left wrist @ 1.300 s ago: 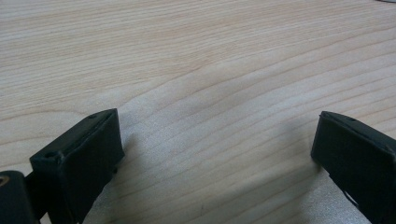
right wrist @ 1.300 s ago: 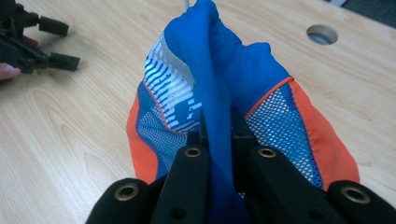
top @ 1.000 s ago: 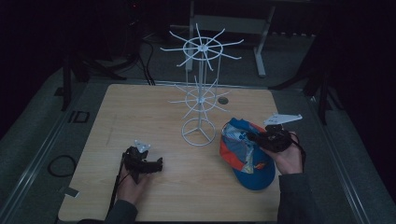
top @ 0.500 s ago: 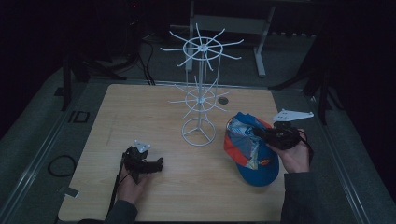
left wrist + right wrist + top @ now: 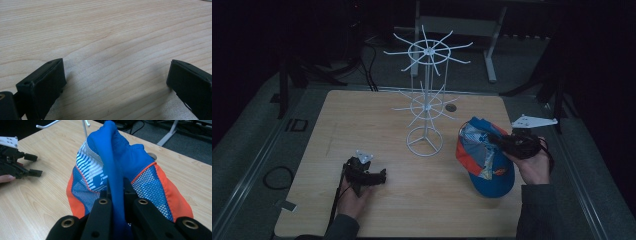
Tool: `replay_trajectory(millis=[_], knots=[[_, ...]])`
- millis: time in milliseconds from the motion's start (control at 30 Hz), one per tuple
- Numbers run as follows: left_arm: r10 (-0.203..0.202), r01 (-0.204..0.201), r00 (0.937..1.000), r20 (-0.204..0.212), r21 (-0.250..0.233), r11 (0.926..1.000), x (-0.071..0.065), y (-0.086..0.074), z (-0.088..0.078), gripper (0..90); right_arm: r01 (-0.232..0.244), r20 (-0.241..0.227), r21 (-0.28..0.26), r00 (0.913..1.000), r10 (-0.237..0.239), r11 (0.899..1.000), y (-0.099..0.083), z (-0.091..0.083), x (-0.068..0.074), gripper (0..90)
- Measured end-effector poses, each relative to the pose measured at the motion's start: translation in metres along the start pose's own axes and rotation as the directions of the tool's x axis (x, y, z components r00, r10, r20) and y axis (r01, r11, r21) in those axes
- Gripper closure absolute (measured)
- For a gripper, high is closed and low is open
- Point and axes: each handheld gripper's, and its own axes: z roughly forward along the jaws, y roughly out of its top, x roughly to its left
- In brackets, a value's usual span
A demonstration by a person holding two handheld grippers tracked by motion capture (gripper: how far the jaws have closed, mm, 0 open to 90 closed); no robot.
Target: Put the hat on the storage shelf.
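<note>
Overall, your counter (image 5: 362, 120) is a pale wood-grain slab with rounded corners, its grain running in long, fine lines in the left gripper view. On it stands a white wire rack (image 5: 427, 100): a thin upright post on a ring-shaped base, with two tiers of straight spokes fanning out like wheels, the upper tier wider than the lower. To the right of the rack's base you have a cap (image 5: 484, 160), soft cloth in blue with orange mesh side panels and a white-and-blue striped patch; its brim lies toward you and its crown is lifted off the wood.

Your right forearm comes in from the lower right, hand (image 5: 534, 167) wrapped round the tool and pointing left toward the rack. Your left hand (image 5: 354, 192) rests low on the counter near its front left, tool aimed right.

Your right claw (image 5: 115, 192) is pinched together on a fold of the cap's blue cloth, which stands up between the black jaws in the right gripper view. Your left claw (image 5: 115, 82) has its jaws wide apart, nothing between them, hovering just over bare wood.
</note>
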Motion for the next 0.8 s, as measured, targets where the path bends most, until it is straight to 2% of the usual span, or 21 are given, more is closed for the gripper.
replay_trajectory(millis=[533, 800], knots=[[-0.002, 0.002, 1.0000, -0.001, -0.003, 1.0000, 0.000, 0.000, 0.000, 2.4, 0.011, 0.021, -0.047, 0.9997, -0.010, 0.999, 0.015, -0.017, -0.002, 88.6], [-0.001, 0.001, 1.0000, 0.000, -0.002, 1.0000, 0.000, 0.000, 0.000, 2.4, 0.014, 0.014, -0.065, 0.9998, -0.014, 0.998, 0.023, -0.024, -0.002, 88.6]])
